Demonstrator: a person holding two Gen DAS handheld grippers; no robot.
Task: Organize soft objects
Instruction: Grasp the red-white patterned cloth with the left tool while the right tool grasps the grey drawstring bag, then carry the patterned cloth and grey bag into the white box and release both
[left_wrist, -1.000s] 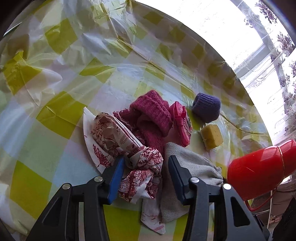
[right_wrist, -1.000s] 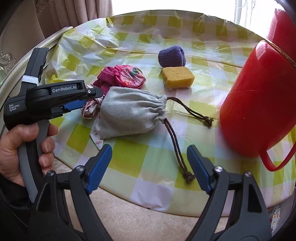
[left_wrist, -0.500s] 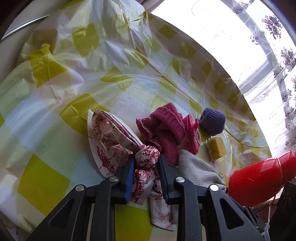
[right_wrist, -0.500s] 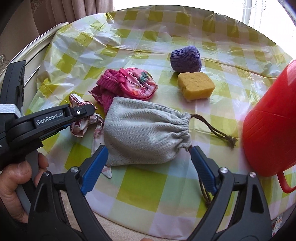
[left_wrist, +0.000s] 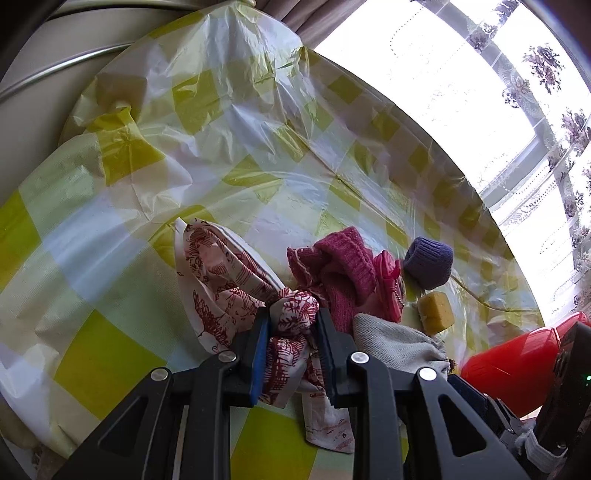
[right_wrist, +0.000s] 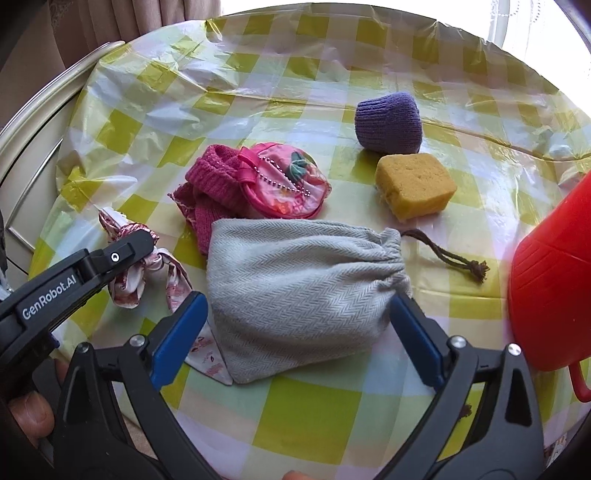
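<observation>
My left gripper (left_wrist: 291, 332) is shut on a bunched red-and-white patterned cloth (left_wrist: 218, 266), which trails across the table; in the right wrist view its black tip (right_wrist: 129, 251) pinches the same cloth (right_wrist: 129, 284). My right gripper (right_wrist: 295, 301) straddles a grey drawstring pouch (right_wrist: 303, 280); its jaws are opening, with the pouch between them and the blue pads at its sides. Behind the pouch lie a pink knit sock (right_wrist: 210, 184) and a round pink purse (right_wrist: 291, 184). Farther back are a purple knit piece (right_wrist: 388, 123) and a yellow sponge (right_wrist: 413, 184).
A red plastic jug (right_wrist: 550, 277) stands at the right, close to the pouch's brown cord (right_wrist: 454, 258). The round table wears a crinkled yellow-checked plastic cover (right_wrist: 314, 417). A person's hand (right_wrist: 29, 413) holds the left gripper at the near left edge. A bright window lies beyond.
The left jaws closed on the patterned cloth and lifted it slightly. The right gripper came forward over the table edge to the grey pouch, its jaws spreading wider.
</observation>
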